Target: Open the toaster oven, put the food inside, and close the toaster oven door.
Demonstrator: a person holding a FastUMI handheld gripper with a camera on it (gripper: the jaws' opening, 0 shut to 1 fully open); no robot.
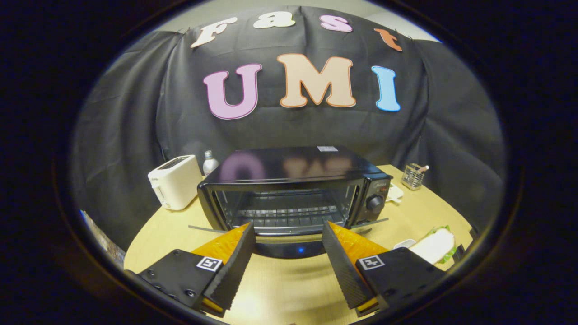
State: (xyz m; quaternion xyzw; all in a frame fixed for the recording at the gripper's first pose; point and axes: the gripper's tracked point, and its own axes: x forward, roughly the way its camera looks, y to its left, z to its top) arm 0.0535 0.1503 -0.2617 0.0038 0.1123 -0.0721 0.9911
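Observation:
The black toaster oven stands on the wooden table just beyond my fingers. Its door is folded down towards me, and the wire rack inside is bare. My gripper is open just in front of the lowered door, one finger to each side of the opening and nothing between them. The food, a white-bread sandwich with green lettuce, lies on a small white plate on the table, right of the right finger.
A white pop-up toaster stands left of the oven with a bottle behind it. A wire-mesh holder sits at the back right, beyond a white object beside the oven. The black cloth wall closes off the back.

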